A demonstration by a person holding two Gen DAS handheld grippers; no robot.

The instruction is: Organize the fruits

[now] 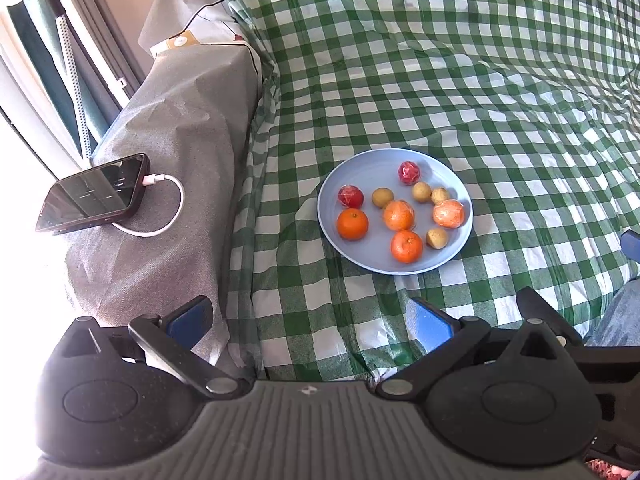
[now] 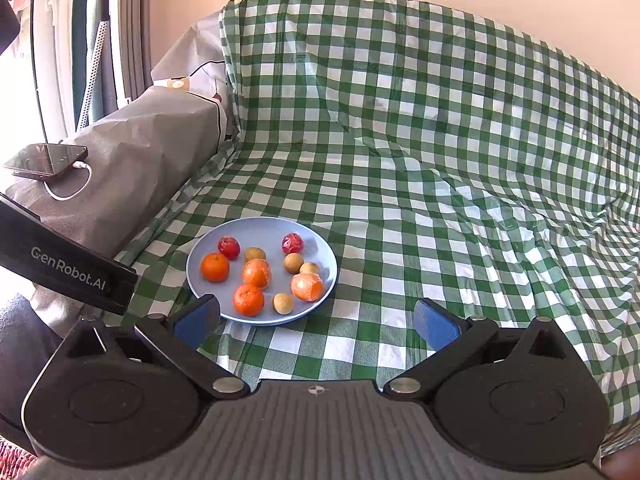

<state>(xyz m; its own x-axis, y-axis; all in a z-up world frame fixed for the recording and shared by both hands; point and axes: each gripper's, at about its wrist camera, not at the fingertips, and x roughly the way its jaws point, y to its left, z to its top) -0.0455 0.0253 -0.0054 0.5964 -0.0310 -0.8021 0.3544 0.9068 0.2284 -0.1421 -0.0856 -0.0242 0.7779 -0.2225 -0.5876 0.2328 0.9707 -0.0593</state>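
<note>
A light blue plate [image 1: 360,168] lies on the green checked cloth and holds several fruits: oranges such as one at the plate's left [image 1: 352,223], two red fruits [image 1: 350,196] and small tan fruits [image 1: 382,197]. The plate also shows in the right wrist view [image 2: 256,226] with an orange [image 2: 249,299] near its front rim. My left gripper [image 1: 308,320] is open and empty, well short of the plate. My right gripper [image 2: 316,322] is open and empty, its left finger [image 2: 196,320] close to the plate's front edge.
A phone [image 1: 92,192] on a white charging cable [image 1: 168,208] lies on a grey covered armrest [image 1: 176,128] to the left. The checked cloth [image 2: 440,160] covers the seat and backrest. The left gripper's body [image 2: 68,268] shows at the left of the right wrist view.
</note>
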